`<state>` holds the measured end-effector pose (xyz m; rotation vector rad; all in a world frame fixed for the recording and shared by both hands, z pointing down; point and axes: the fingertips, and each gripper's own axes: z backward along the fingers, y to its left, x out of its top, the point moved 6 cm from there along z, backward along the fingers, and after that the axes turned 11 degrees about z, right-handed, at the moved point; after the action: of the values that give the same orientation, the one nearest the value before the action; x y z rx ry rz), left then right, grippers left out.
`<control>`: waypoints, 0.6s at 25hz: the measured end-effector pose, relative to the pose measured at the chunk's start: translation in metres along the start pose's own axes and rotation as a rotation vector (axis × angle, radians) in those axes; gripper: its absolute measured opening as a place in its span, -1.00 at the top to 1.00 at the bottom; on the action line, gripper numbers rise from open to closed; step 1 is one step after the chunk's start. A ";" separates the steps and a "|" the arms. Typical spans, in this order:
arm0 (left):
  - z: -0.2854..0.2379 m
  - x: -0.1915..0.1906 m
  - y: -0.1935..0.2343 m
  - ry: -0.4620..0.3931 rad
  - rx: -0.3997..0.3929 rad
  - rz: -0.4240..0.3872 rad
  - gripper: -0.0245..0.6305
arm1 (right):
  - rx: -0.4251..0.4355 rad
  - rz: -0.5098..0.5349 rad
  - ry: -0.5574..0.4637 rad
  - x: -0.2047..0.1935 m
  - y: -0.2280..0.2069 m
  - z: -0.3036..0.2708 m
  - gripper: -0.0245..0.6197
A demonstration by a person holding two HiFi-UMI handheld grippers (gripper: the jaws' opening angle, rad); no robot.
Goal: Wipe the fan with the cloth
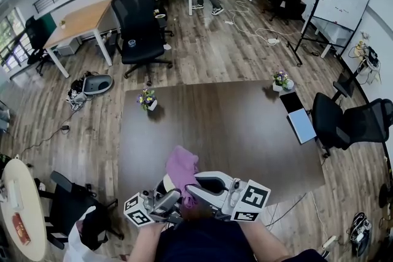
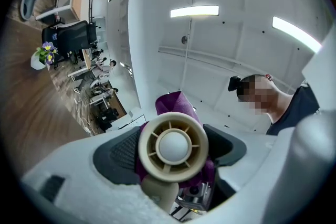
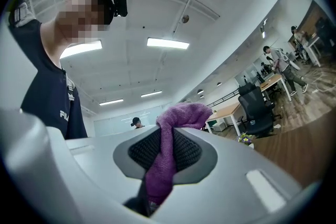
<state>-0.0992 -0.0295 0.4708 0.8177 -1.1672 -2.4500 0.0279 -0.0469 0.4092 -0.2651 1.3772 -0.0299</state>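
A small beige hand fan (image 2: 173, 147) faces the camera in the left gripper view, round head on, with its handle pointing down. My left gripper (image 2: 173, 140) is shut on it, a black pad on each side. Behind the fan hangs the purple cloth (image 2: 176, 105), touching its far face. My right gripper (image 3: 167, 150) is shut on that cloth (image 3: 170, 139), which sticks up and drapes between its pads. In the head view both grippers sit close to my body at the near table edge, left gripper (image 1: 164, 200) and right gripper (image 1: 206, 186), with the cloth (image 1: 182, 167) bunched above them.
The dark brown table (image 1: 245, 126) carries a flower pot (image 1: 147, 99) at the far left, another flower pot (image 1: 282, 80) at the far right, and a laptop (image 1: 301, 123) on its right edge. Office chairs stand beyond (image 1: 142, 27) and to the right (image 1: 347, 123).
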 end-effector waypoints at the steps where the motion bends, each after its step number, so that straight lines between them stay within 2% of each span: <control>1: -0.003 -0.003 -0.002 0.022 -0.005 -0.005 -0.23 | -0.005 -0.009 -0.013 0.003 -0.002 0.001 0.71; 4: -0.008 -0.013 -0.005 0.093 -0.003 -0.037 -0.23 | -0.021 -0.014 -0.031 0.011 -0.010 0.001 0.71; 7: -0.011 -0.023 -0.008 0.160 0.007 -0.083 -0.23 | -0.027 0.031 -0.013 0.017 -0.012 0.000 0.71; 10: -0.013 -0.028 -0.009 0.237 0.045 -0.159 -0.23 | -0.008 0.126 0.042 0.020 -0.006 -0.002 0.71; 15: -0.011 -0.027 -0.005 0.321 0.122 -0.232 -0.23 | 0.033 0.278 0.150 0.019 0.004 -0.007 0.71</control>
<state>-0.0713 -0.0199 0.4711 1.3941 -1.1619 -2.3180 0.0246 -0.0471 0.3883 -0.0431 1.5506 0.1611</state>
